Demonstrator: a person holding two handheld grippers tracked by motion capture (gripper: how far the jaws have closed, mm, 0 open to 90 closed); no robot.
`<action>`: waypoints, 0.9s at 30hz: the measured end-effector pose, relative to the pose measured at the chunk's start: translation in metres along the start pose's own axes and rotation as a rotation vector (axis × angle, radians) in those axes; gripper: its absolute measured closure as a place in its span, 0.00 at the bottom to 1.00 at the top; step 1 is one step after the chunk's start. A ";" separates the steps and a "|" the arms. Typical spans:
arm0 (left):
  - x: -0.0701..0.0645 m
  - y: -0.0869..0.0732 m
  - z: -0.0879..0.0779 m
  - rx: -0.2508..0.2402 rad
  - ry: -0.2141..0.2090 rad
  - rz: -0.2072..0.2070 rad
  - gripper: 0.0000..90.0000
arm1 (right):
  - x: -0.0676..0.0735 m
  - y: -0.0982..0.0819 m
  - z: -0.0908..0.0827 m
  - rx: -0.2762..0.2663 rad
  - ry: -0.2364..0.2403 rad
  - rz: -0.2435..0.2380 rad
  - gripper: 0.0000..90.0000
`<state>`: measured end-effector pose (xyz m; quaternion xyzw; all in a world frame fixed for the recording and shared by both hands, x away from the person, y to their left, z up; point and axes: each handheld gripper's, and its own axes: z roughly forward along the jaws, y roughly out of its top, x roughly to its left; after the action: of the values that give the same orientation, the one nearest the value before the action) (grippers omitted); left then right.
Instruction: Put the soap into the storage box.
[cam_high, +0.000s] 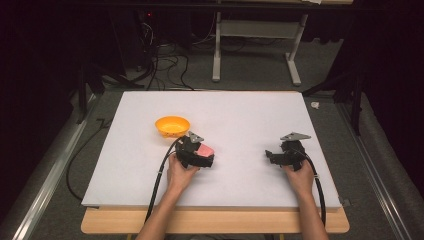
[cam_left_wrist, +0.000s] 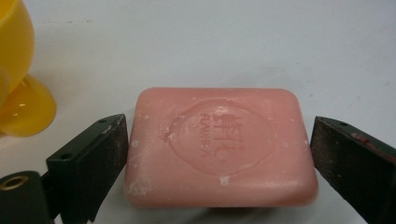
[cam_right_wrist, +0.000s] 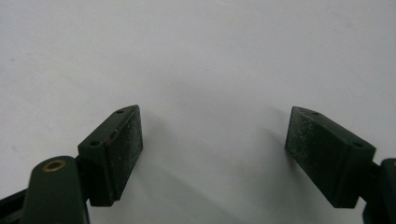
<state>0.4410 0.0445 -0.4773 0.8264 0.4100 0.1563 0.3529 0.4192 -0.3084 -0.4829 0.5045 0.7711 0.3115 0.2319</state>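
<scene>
From my remote station, the white tabletop (cam_high: 240, 115) carries everything in this frame, and the pink soap bar (cam_left_wrist: 219, 147) serves as my landmark. Behind and to the left of the soap stands a yellow plastic bowl (cam_high: 172, 126), near but not touching it, which I judge to be the likely destination, hence its place within easy reach. The left gripper (cam_high: 199, 156) is lowered over the soap with its jaws spread wide, one on each short end; in the left gripper view the left jaw sits at or just off the soap's end, and a slim gap shows at the right, so nothing is clamped yet. I read this straddle as the setup for a squeeze along the bar's length. The right gripper (cam_high: 276, 156) waits well to the right of the soap over bare table, jaws wide apart and empty, apparently parked out of the way. The soap lies flat, stamped face up, its long axis running straight from jaw to jaw.
</scene>
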 end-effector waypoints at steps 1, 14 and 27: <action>0.000 0.000 0.001 0.004 0.001 0.000 0.08 | 0.000 0.000 0.000 0.000 0.000 0.000 0.22; -0.002 -0.002 0.008 0.003 0.015 0.014 0.13 | 0.000 0.000 0.000 0.001 0.000 0.001 0.22; -0.002 -0.003 0.008 -0.002 0.018 0.015 0.15 | 0.000 0.000 0.000 0.002 0.001 0.003 0.22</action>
<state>0.4424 0.0407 -0.4845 0.8277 0.4067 0.1669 0.3488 0.4192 -0.3085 -0.4829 0.5056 0.7708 0.3114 0.2309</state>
